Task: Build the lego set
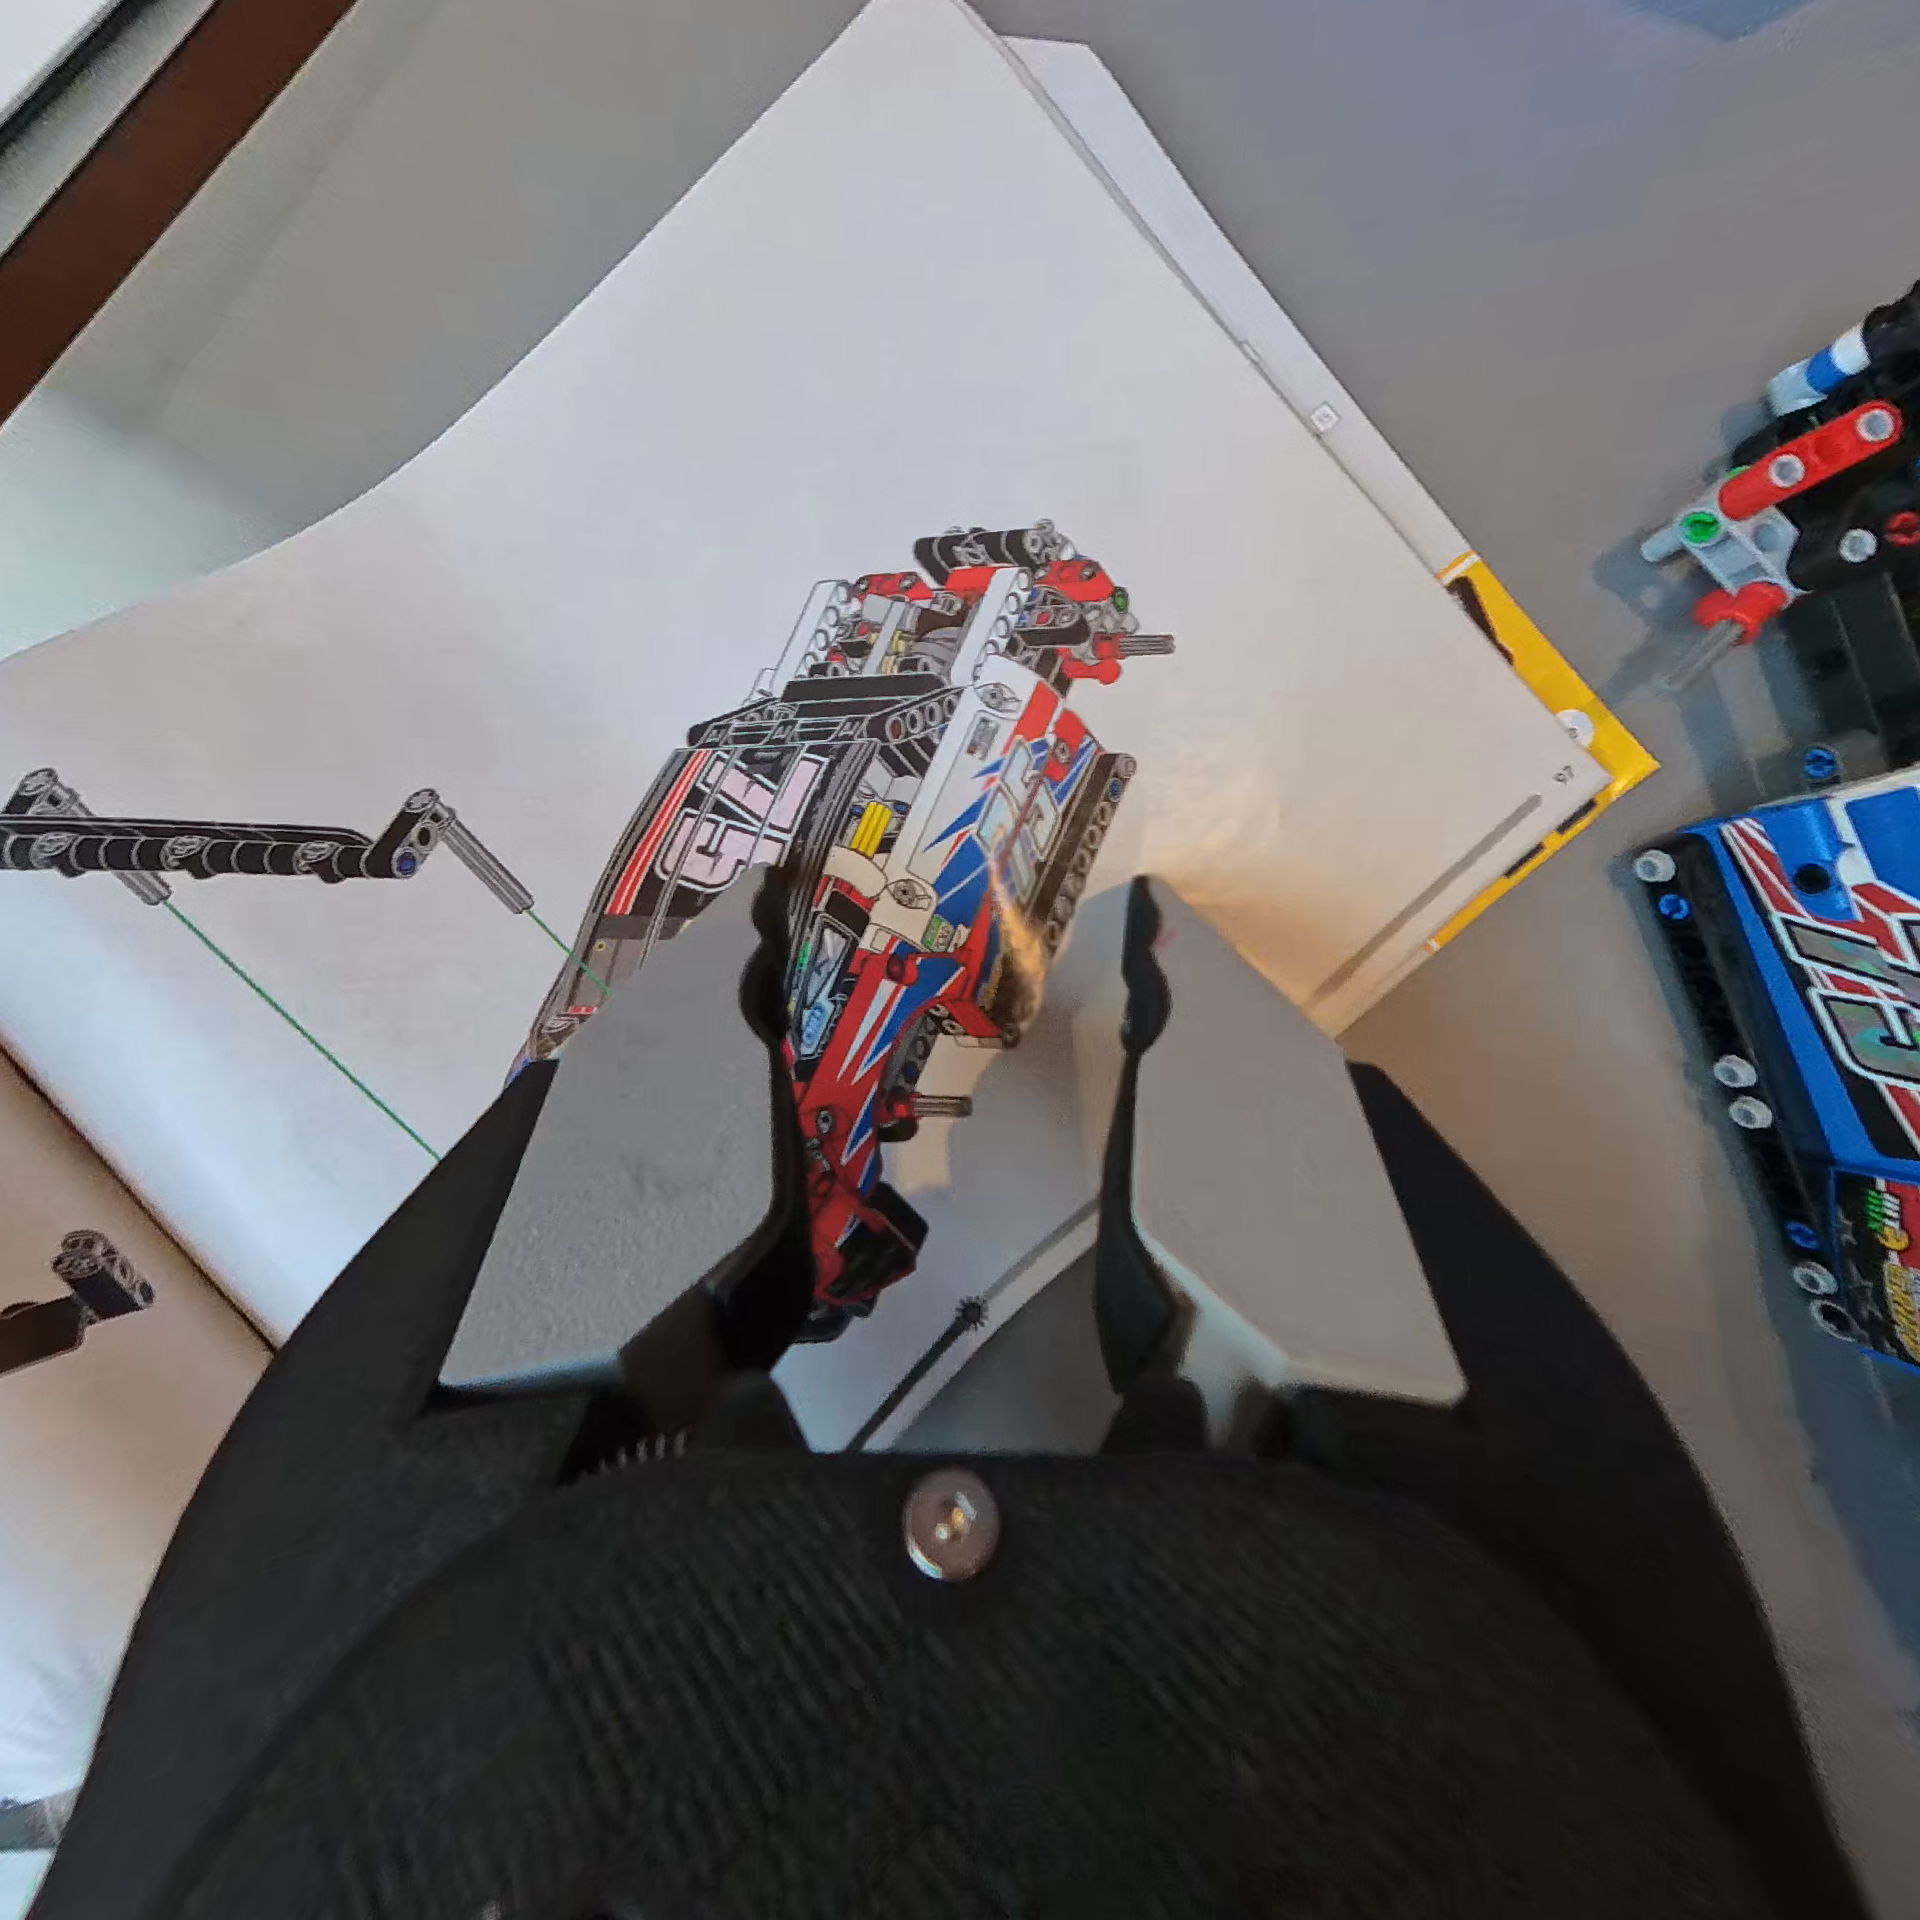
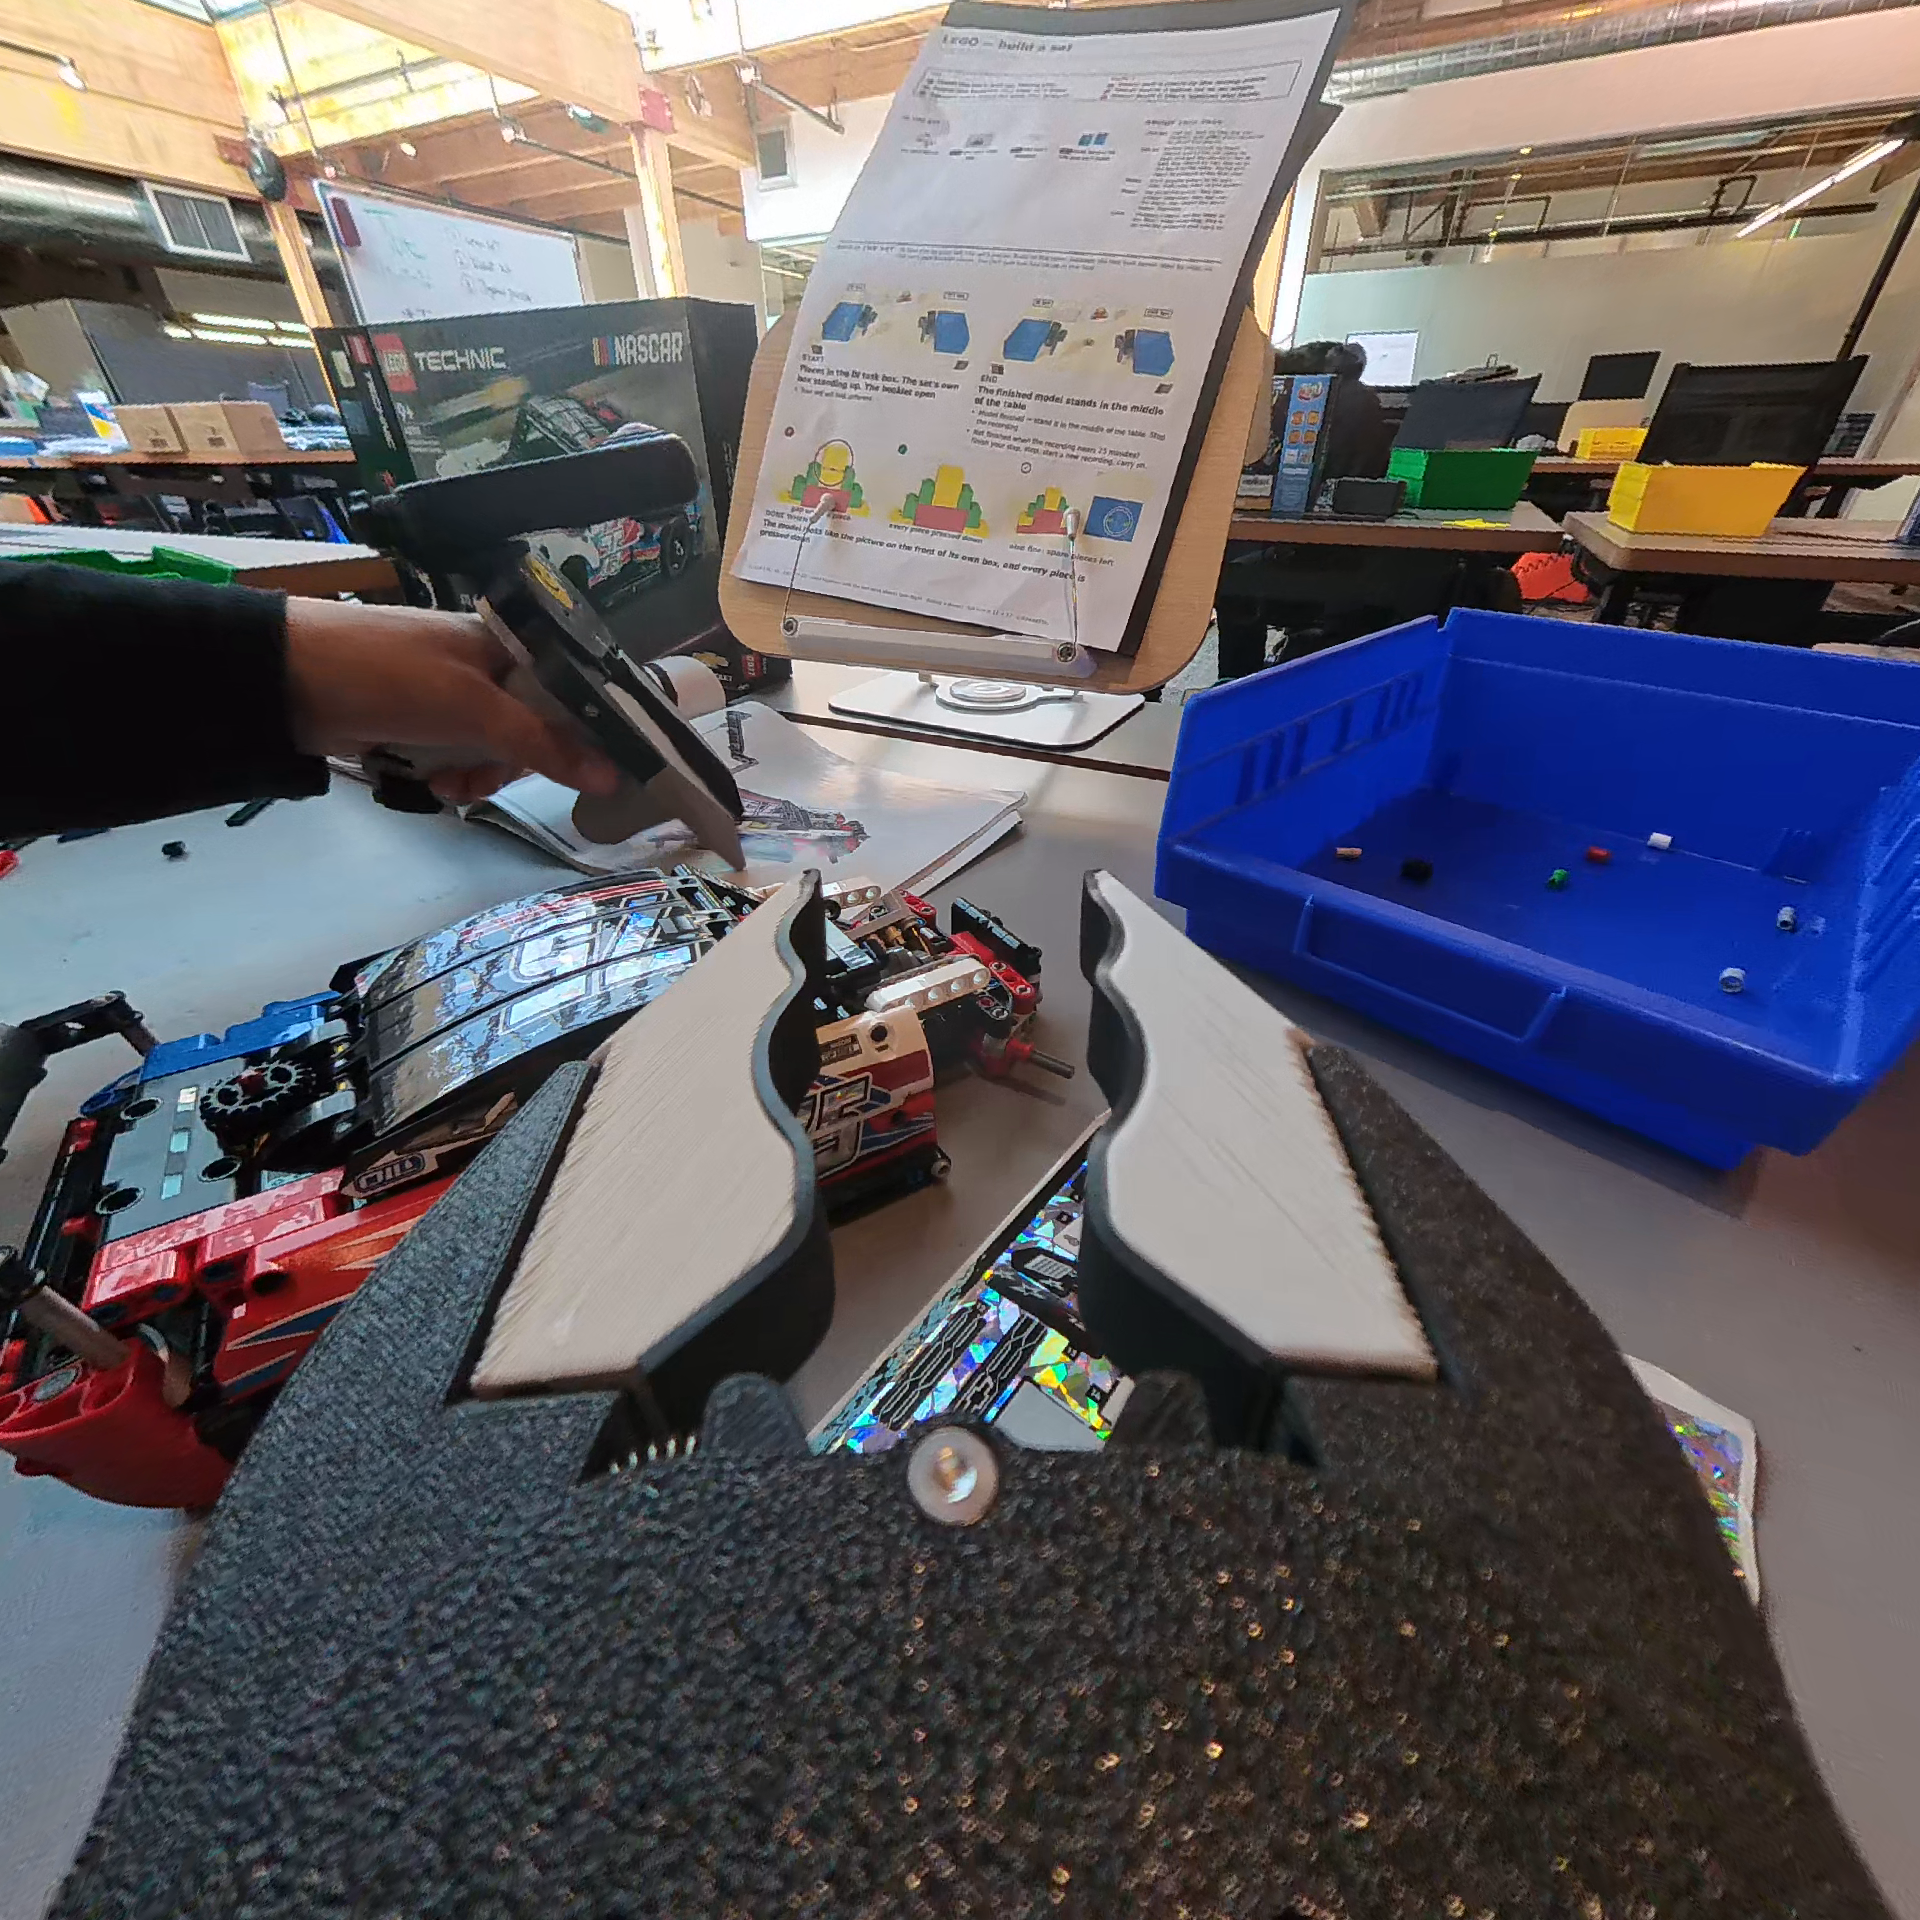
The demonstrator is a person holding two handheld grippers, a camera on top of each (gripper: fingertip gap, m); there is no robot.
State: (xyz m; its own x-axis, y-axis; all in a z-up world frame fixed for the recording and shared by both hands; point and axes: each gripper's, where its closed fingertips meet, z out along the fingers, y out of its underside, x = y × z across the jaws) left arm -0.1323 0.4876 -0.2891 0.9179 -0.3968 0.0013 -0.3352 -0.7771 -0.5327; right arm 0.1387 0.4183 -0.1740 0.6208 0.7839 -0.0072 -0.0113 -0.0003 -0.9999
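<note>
Tongs: left tongs agape, empty, over open booklet; right tongs agape, empty, above race car model. Blue bin far right on desk.

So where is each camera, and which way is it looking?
Left wrist view: sits on the left gripper, looking down at the open booklet on the table; only its own open fingers show.
Right wrist view: sits on the right gripper, looking across the table at the car, blue bin and paper stand; it shows its own fingers, plus the person's hand holding the left gripper.
Both see the booklet and the car.
</note>
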